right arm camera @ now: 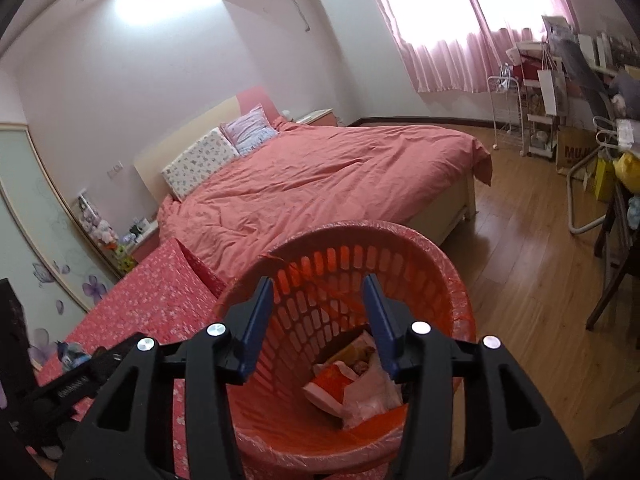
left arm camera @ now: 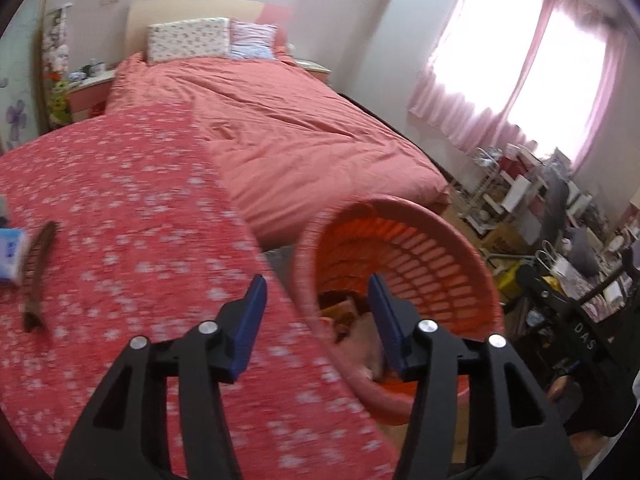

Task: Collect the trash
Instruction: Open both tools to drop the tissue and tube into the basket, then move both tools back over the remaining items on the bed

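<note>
While both hand-held grippers [left arm camera: 318,312] [right arm camera: 318,312] gape empty, the trash basket [right arm camera: 452,272] sits just below, wrappers [right arm camera: 352,384] inside

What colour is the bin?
Orange-red bin, slotted walls, reddish liner; clearest in the right wrist view.

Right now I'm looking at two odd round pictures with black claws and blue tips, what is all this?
Those claws are two hand-held grippers, one in each of a person's hands, each with a wide-angle camera looking along its fingers. One picture is from the left gripper, the other from the right gripper. Both are open and hold nothing. Below them is an orange slotted plastic basket with a thin liner, with crumpled wrappers at its bottom. Beside it, a red flowered cloth surface carries a brown strip-shaped scrap and a blue-and-white packet.
</note>
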Demonstrator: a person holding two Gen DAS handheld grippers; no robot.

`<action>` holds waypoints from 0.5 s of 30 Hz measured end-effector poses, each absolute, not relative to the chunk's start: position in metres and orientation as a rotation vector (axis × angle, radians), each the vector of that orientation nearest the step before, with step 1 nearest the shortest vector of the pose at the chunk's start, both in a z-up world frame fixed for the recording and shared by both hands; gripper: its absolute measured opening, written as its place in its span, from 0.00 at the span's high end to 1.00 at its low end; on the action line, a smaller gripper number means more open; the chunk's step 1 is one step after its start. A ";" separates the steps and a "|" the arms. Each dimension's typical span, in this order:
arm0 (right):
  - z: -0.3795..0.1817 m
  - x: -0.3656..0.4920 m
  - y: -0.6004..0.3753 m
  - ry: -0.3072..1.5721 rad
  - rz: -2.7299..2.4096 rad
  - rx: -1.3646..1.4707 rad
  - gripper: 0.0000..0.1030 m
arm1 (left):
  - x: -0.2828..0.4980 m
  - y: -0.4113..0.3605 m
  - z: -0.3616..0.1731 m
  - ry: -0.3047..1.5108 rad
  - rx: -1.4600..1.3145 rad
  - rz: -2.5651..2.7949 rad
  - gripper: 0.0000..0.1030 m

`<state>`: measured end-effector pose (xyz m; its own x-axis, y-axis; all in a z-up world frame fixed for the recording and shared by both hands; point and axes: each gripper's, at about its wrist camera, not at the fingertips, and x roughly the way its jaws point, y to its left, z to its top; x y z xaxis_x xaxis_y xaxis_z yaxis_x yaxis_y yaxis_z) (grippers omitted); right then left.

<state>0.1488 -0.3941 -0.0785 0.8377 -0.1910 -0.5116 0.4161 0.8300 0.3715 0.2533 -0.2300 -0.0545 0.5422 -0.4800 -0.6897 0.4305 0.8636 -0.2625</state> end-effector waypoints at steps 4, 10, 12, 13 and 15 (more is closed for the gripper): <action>-0.076 0.158 -0.387 0.504 -0.322 0.447 0.54 | 0.252 -0.196 -0.052 0.806 -0.035 -0.464 0.39; -0.071 0.168 -0.355 0.535 -0.277 0.374 0.54 | 0.255 -0.138 -0.049 0.792 -0.029 -0.348 0.37; -0.069 0.172 -0.344 0.540 -0.256 0.356 0.54 | 0.255 -0.119 -0.049 0.792 -0.040 -0.314 0.36; -0.067 0.173 -0.338 0.544 -0.242 0.348 0.54 | 0.255 -0.109 -0.049 0.792 -0.046 -0.296 0.36; -0.064 0.177 -0.326 0.550 -0.215 0.332 0.54 | 0.254 -0.087 -0.050 0.789 -0.060 -0.261 0.35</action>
